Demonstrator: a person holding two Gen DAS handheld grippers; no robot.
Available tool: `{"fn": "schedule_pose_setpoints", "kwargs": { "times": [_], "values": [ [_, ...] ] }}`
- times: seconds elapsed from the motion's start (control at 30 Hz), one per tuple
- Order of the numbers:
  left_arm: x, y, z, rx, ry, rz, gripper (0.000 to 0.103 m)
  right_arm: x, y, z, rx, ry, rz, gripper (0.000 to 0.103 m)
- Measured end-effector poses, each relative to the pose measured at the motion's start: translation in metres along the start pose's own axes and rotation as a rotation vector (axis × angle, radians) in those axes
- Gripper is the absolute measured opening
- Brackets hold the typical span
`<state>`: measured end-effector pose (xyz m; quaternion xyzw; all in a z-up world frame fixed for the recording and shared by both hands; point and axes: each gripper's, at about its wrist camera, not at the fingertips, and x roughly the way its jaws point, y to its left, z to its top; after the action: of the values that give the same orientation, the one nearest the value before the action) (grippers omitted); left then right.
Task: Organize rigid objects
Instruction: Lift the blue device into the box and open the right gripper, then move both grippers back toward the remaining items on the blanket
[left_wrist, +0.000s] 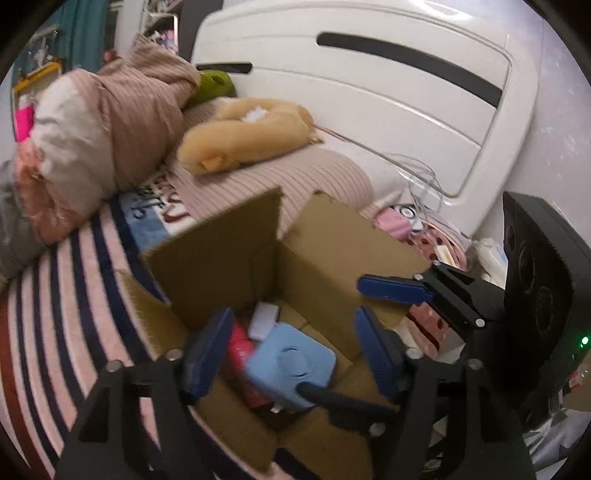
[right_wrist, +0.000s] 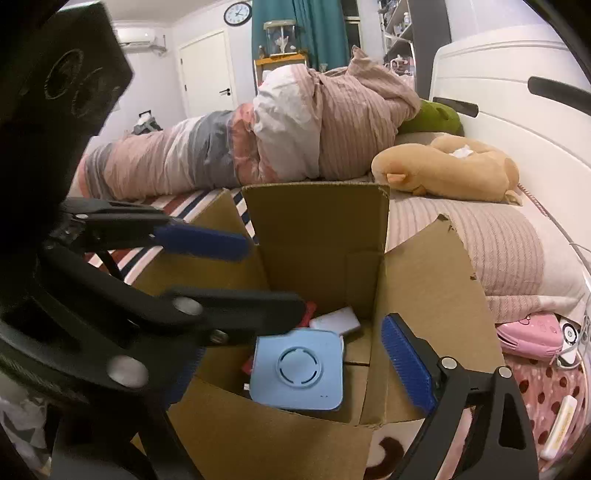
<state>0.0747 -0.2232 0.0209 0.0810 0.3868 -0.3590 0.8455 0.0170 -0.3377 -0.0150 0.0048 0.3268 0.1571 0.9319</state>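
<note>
An open cardboard box (left_wrist: 325, 236) (right_wrist: 317, 229) stands on the bed with its flaps up. Inside lie a light blue square device (left_wrist: 291, 365) (right_wrist: 299, 369), a white flat item (left_wrist: 263, 319) (right_wrist: 334, 320) and a red item (left_wrist: 240, 349) (right_wrist: 309, 309). My left gripper (left_wrist: 291, 350) is open above the box, its blue pads on either side of the blue device, touching nothing. My right gripper (right_wrist: 295, 365) is open over the same box, its left finger hidden behind the left gripper's body. Its blue-padded fingers (left_wrist: 391, 288) show in the left wrist view.
A tan plush toy (left_wrist: 243, 136) (right_wrist: 447, 170), a bundled pink-striped duvet (left_wrist: 110, 122) (right_wrist: 295, 125) and a green plush (right_wrist: 432, 116) lie on the bed. A white headboard (left_wrist: 369, 96) stands behind. A pink pouch (right_wrist: 528, 334), cables and a white stick (right_wrist: 559, 428) lie right of the box.
</note>
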Motion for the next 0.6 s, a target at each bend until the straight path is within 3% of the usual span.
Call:
{"fn": "schedule_pose_setpoints", "kwargs": {
  "times": [0.17, 0.27, 0.43, 0.5, 0.6],
  "values": [
    [-0.035, 0.012, -0.005, -0.03, -0.069, 0.031, 0.075, -0.004, 0.007, 0.007, 0.01, -0.015, -0.02, 0.099],
    [-0.061, 0.024, -0.014, -0.062, -0.118, 0.059, 0.076, -0.014, 0.015, 0.01, 0.017, -0.075, -0.01, 0.099],
    [-0.1, 0.057, -0.039, -0.139, -0.174, 0.136, 0.078, -0.028, 0.054, 0.022, -0.088, -0.122, -0.022, 0.103],
    [-0.112, 0.073, -0.052, -0.168, -0.191, 0.165, 0.079, -0.028, 0.073, 0.028, -0.124, -0.105, 0.002, 0.103],
    [-0.132, 0.098, -0.075, -0.214, -0.218, 0.209, 0.079, -0.028, 0.103, 0.037, -0.143, -0.112, 0.11, 0.103]
  ]
}}
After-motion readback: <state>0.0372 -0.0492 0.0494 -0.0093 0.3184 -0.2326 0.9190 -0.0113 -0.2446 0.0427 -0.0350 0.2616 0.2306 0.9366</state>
